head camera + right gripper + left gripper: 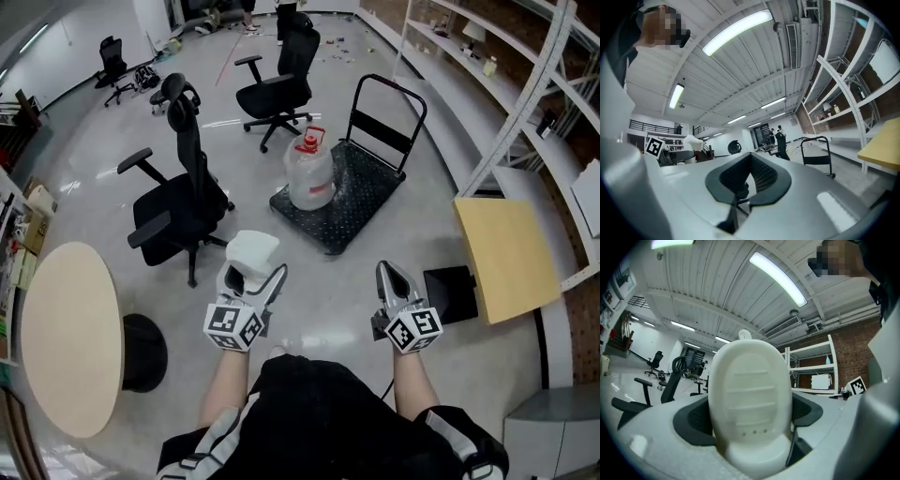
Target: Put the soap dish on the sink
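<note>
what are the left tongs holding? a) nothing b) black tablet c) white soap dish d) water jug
c: the white soap dish stands clamped in the left tongs, as the left gripper view shows.

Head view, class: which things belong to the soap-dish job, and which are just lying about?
Job: soap dish, clamped in the left gripper.
Lying about: office chairs, trolley, water jug, round table.
</note>
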`<state>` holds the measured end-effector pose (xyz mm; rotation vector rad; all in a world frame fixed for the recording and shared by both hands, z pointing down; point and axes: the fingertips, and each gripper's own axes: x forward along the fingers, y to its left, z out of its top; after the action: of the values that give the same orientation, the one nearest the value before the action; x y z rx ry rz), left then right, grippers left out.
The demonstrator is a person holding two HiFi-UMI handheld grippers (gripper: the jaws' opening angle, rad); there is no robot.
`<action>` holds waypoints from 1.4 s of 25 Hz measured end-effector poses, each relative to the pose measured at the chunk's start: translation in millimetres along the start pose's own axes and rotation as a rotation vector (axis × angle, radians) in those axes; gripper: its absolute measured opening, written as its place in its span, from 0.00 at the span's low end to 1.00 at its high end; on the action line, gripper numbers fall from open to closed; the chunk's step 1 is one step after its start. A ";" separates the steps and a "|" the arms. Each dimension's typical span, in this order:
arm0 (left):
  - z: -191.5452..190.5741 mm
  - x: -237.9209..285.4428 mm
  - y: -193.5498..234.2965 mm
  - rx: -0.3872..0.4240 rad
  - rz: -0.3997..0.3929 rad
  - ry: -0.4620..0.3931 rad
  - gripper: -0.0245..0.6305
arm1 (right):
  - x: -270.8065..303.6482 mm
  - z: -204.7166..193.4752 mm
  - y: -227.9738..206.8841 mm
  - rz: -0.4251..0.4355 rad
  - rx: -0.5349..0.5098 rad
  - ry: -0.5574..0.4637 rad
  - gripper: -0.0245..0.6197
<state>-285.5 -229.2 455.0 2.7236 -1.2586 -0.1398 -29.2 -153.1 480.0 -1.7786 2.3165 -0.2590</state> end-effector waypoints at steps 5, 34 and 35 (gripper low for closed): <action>-10.9 41.6 -30.9 0.013 -0.137 0.033 0.74 | -24.0 -1.5 -26.5 -0.108 0.010 -0.003 0.05; -25.7 250.9 -142.6 -0.054 -0.708 0.064 0.74 | -70.4 44.7 -126.7 -0.616 -0.058 -0.145 0.05; -27.5 254.5 -147.3 -0.058 -0.726 0.068 0.74 | -75.1 43.6 -127.9 -0.637 -0.059 -0.146 0.05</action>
<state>-6.6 -326.5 451.4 2.9564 -0.1961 -0.1481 120.3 -113.9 476.2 -2.4283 1.6162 -0.1460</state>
